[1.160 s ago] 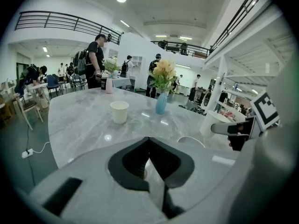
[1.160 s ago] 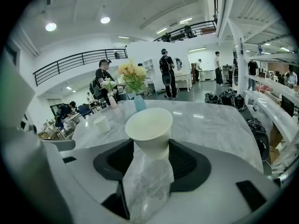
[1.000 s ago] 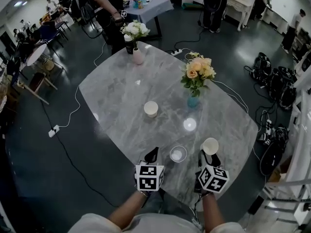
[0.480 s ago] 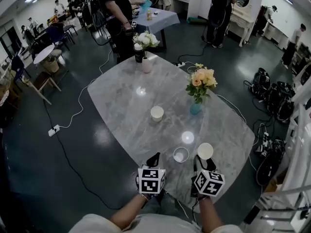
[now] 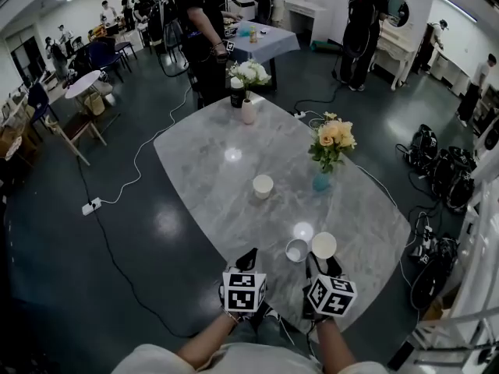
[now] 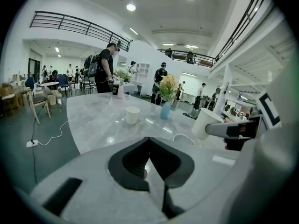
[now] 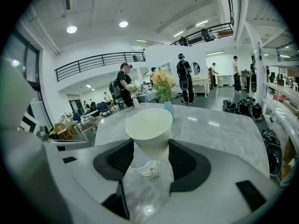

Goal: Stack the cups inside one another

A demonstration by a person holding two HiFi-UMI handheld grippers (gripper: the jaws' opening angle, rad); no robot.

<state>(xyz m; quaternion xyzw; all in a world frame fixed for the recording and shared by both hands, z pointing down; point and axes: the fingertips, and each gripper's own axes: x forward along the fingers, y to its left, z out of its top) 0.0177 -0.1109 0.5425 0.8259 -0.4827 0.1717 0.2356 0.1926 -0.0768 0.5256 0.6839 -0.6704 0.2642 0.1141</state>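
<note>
A white paper cup (image 5: pixel 323 245) (image 7: pixel 149 127) is held upright off the marble table (image 5: pixel 207 162), and my right gripper (image 5: pixel 323 260) (image 7: pixel 150 147) is shut on it with a pad on each side. A clear plastic cup (image 5: pixel 296 249) (image 6: pixel 184 139) stands on the table just left of it. In the right gripper view a cup (image 7: pixel 148 168) with a small red print shows right under the held one. Another white cup (image 5: pixel 263 185) (image 6: pixel 132 115) stands farther out, mid-table. My left gripper (image 5: pixel 248 258) (image 6: pixel 148 140) hovers near the front edge, shut, with nothing in it.
A blue vase of peach flowers (image 5: pixel 322 181) (image 6: pixel 165 110) stands right of the far cup. A white vase (image 5: pixel 248 112) and a dark bottle (image 5: pixel 236 97) sit at the far end. Cables and bags (image 5: pixel 437 170) lie on the floor. People stand behind the table.
Both grippers have moved and risen a little. The held white cup has come leftward, closer to the clear cup. The head view has shifted too.
</note>
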